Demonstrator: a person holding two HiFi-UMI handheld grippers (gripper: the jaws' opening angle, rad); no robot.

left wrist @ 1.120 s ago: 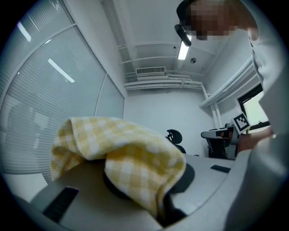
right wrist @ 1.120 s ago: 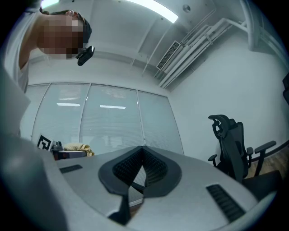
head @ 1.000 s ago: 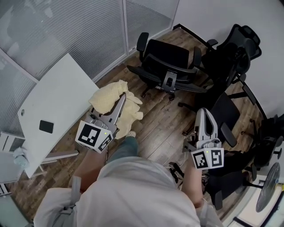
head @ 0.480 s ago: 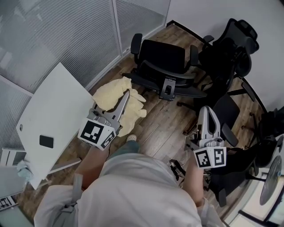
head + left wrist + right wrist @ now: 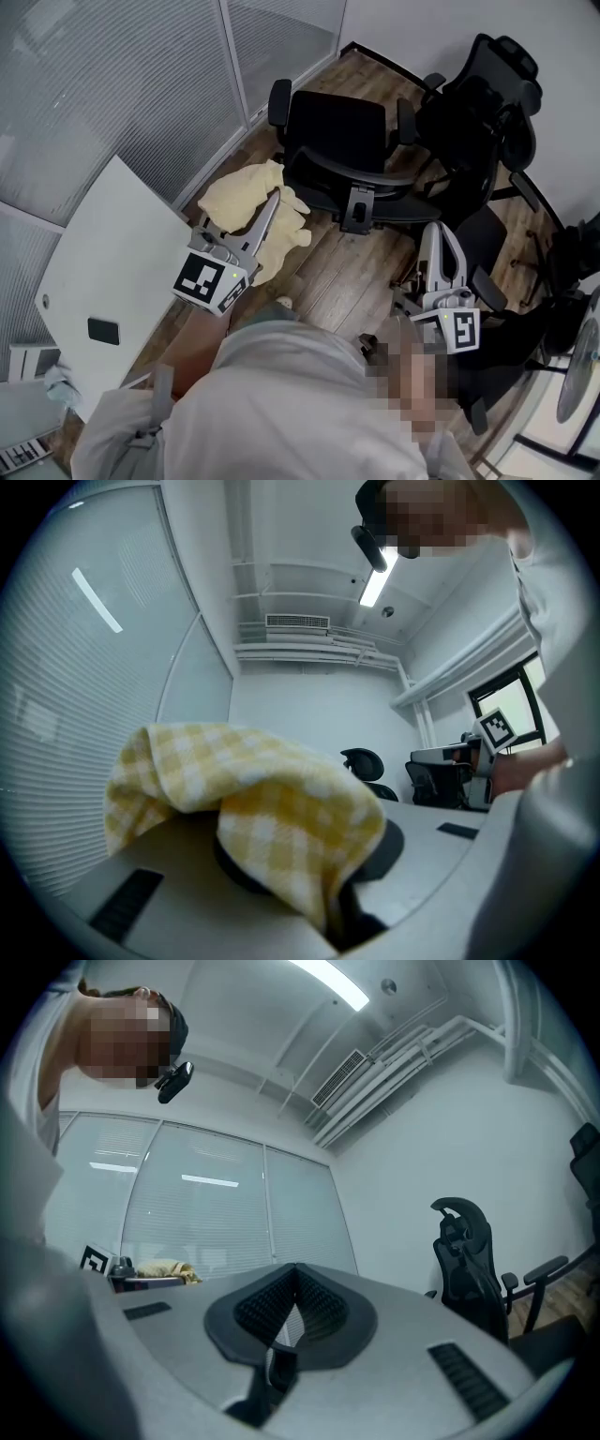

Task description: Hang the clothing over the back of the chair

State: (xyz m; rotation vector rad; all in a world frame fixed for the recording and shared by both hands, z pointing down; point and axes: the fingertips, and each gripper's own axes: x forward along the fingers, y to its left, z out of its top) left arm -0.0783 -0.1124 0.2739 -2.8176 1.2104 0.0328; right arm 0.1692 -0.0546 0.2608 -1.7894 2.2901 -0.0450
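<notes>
A yellow checked cloth [image 5: 246,199] hangs bunched from my left gripper [image 5: 273,195], which is shut on it above the wooden floor. In the left gripper view the cloth [image 5: 253,794] drapes over both jaws and hides the fingertips. A black office chair [image 5: 339,131] stands just beyond the cloth, its curved back [image 5: 367,178] nearest me. My right gripper [image 5: 433,231] is held to the right of that chair, shut with nothing in it. In the right gripper view its ribbed pads [image 5: 323,1305] meet at the tips.
A white table [image 5: 112,246] with a small black device [image 5: 103,330] stands at the left. Glass partitions with blinds [image 5: 112,75] run behind it. More black chairs [image 5: 483,103] crowd the right side, and a fan [image 5: 577,375] sits at the right edge.
Both grippers have moved forward toward the black chair, and the left has carried the cloth along. The table has slid back in the head view.
</notes>
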